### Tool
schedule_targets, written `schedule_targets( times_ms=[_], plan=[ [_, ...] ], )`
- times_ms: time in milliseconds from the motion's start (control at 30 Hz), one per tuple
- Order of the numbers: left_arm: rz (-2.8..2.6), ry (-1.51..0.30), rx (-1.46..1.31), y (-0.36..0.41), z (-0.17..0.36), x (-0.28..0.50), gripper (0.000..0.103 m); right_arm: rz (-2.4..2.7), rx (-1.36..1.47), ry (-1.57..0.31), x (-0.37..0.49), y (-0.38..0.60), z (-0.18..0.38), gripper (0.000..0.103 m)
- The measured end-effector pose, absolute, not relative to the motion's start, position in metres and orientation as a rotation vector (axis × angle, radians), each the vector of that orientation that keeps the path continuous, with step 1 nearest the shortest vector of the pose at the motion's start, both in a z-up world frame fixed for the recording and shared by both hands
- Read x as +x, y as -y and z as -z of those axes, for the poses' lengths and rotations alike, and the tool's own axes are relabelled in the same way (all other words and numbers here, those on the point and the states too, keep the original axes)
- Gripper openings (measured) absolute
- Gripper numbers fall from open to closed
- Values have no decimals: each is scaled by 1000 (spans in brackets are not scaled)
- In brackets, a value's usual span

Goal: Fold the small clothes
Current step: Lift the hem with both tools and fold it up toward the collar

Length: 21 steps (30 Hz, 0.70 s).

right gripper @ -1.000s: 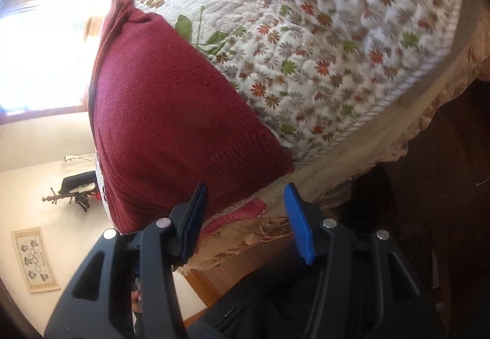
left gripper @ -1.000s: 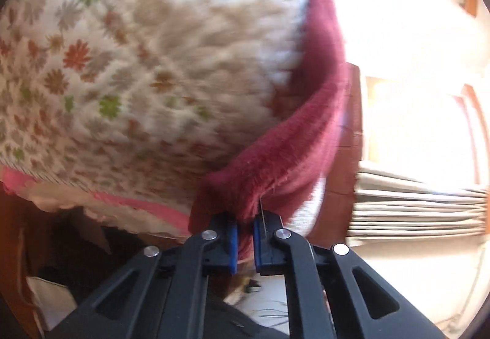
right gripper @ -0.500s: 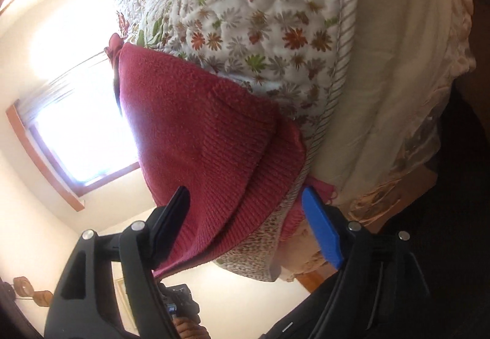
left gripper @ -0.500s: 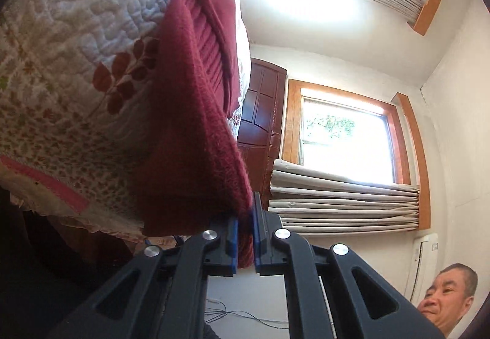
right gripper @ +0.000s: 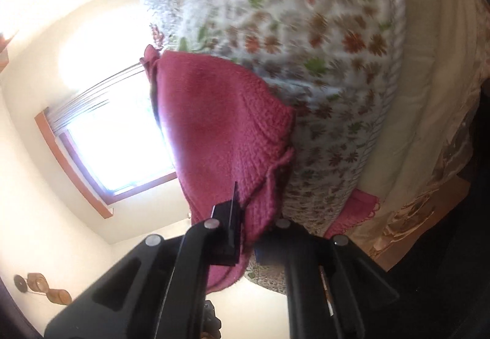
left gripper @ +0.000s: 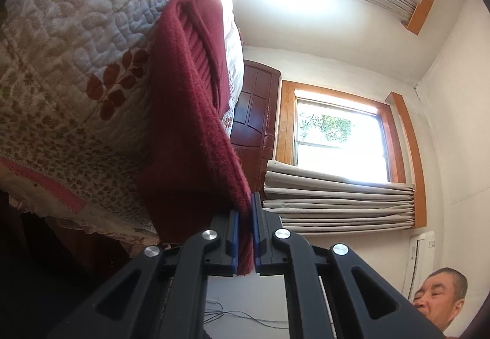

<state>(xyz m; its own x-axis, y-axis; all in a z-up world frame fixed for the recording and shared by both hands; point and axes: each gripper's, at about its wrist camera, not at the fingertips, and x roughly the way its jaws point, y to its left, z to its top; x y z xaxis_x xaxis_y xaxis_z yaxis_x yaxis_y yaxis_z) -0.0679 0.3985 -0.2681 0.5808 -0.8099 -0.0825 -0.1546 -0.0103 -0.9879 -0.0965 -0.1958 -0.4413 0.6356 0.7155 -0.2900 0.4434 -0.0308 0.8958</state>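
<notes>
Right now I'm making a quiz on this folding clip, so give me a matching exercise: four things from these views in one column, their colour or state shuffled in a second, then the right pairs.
Things:
1. left gripper
2. sweater
3. quilt
4. curtain

Colour or state:
A. white, printed with leaves and flowers
B. beige, bunched in folds along the window
C. shut on a knit edge
D. dark red, lying on the bed

Pairs: 1-C, 2-D, 3-A, 4-B
</notes>
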Motion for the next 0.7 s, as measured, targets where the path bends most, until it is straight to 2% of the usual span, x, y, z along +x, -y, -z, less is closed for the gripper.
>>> schedule_targets(
  times_ms=[200,367,567,700],
  plan=[
    [614,-750,-1619,-412,282,-89,6,-338,1409,-913,-81,202,322,5],
    [649,-635,-1653,-421,266,-86,6,-385,1294,-855,-48,200,248,5],
    [685,-504,-1721,-429,246,-61,6,-451,1197,-815,2,192,188,5],
    [682,-454,-1749,-434,242,-30,6,-480,1163,-835,46,188,174,5]
  ],
)
